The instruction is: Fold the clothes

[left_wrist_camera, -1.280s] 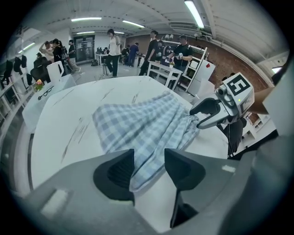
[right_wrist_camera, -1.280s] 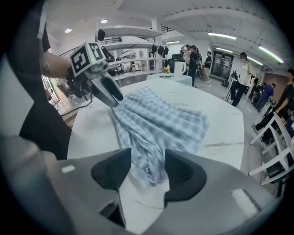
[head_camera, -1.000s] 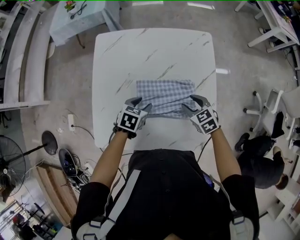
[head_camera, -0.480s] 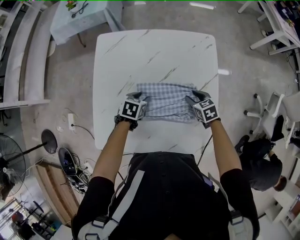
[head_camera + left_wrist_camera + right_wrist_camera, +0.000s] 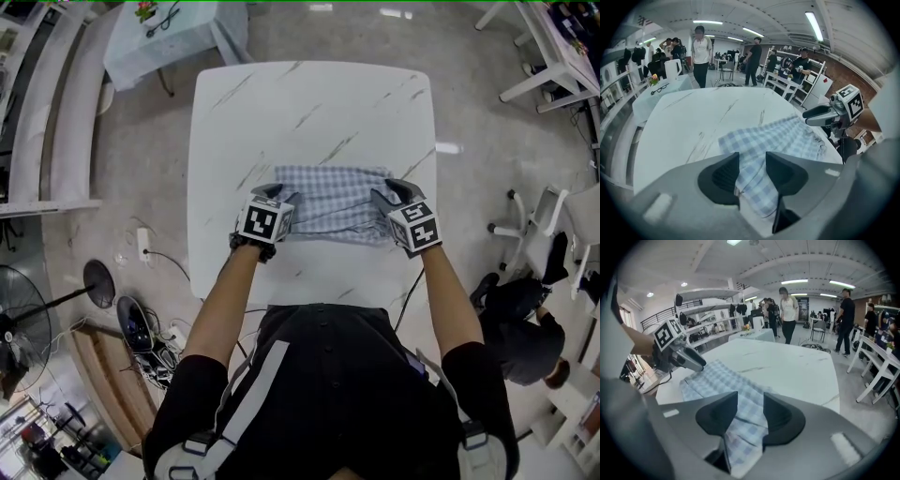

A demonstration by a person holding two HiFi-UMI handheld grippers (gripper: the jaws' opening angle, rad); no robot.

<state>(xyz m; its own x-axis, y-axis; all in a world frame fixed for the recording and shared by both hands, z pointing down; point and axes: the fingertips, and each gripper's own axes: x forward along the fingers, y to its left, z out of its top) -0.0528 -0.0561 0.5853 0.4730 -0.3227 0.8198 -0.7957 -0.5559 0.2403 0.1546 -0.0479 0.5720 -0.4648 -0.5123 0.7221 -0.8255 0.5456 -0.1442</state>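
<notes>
the checked cloth (image 5: 333, 202) lies folded into a wide band on the near half of the white marble table (image 5: 309, 103), its long edges running left to right. the left gripper (image 5: 279, 197) is at the cloth's near left corner and the right gripper (image 5: 389, 192) at its near right corner. both pairs of jaws have just been closing. in each gripper view the fabric runs up between the pads, seemingly pinched there, with the pads a little apart round the bunched layers.

open marble stretches from the cloth's far edge to the table's far edge, and a narrower strip lies between the cloth and the near edge. the right gripper is close to the table's right edge; the left has more margin. on the floor, a white chair (image 5: 562, 216) and a crouching person (image 5: 525, 319) are to the right, and a fan (image 5: 19, 328) is at the near left.
</notes>
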